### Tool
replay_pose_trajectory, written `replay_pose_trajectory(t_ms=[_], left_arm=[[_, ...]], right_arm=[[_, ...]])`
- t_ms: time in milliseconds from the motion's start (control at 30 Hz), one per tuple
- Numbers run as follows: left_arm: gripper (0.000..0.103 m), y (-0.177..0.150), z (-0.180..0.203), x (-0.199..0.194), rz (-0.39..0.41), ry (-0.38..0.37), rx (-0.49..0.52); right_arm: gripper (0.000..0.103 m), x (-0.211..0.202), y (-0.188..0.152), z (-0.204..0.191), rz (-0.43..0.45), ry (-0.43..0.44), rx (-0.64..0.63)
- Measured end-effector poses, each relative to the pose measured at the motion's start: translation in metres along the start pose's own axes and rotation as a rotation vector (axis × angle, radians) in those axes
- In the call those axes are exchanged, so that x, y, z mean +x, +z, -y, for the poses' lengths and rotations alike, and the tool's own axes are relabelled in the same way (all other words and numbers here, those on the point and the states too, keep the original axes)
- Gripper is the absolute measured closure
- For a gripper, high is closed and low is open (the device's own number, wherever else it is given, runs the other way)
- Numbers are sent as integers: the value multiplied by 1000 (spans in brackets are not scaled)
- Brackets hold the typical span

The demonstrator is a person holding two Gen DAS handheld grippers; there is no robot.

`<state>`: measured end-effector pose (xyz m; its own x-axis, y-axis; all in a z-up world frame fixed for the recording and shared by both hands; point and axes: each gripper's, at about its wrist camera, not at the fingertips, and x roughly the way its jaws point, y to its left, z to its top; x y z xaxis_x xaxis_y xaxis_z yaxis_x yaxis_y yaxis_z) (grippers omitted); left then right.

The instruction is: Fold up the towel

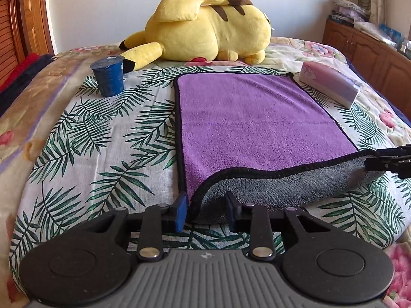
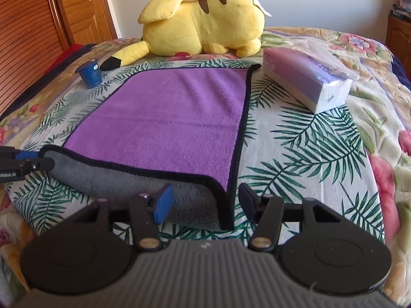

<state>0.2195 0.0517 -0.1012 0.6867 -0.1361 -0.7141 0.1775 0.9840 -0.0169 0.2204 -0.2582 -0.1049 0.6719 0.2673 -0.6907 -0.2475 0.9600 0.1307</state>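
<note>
Towel (image 1: 257, 128) lies purple-side up on the bed (image 1: 108, 138), long axis running away from both grippers, near edge curled grey-side up between left gripper (image 1: 205, 211) and right gripper (image 2: 203, 201), each spread around its near corner.

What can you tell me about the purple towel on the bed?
The towel is fluffy, purple on one side and grey on the other, with a black edge all round. It lies mostly flat on the leaf-patterned sheet. Its near edge is turned up and over, so the grey underside shows. The left gripper and the right gripper each have open fingers around a near corner. The tissue pack sits beside its far right corner, touching or nearly so.
</note>
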Motion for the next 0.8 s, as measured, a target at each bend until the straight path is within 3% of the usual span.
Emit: replay_pose_trajectory(t_ms=[233, 400, 667, 700, 800], left_arm=[[101, -2, -1, 1, -3, 7, -4], [103, -2, 0, 1, 0, 9, -3], [103, -3, -1, 2, 4, 10, -5], [103, -3, -1, 2, 6, 9, -4], [103, -3, 0, 1, 15, 2, -2]], right_arm=[[54, 1, 0, 1, -13, 14, 7], [70, 0, 1, 2, -18, 13, 10], [85, -2, 2, 5, -22, 18, 2], [93, -2, 1, 4, -24, 18, -2], [95, -2, 1, 2, -25, 19, -15]])
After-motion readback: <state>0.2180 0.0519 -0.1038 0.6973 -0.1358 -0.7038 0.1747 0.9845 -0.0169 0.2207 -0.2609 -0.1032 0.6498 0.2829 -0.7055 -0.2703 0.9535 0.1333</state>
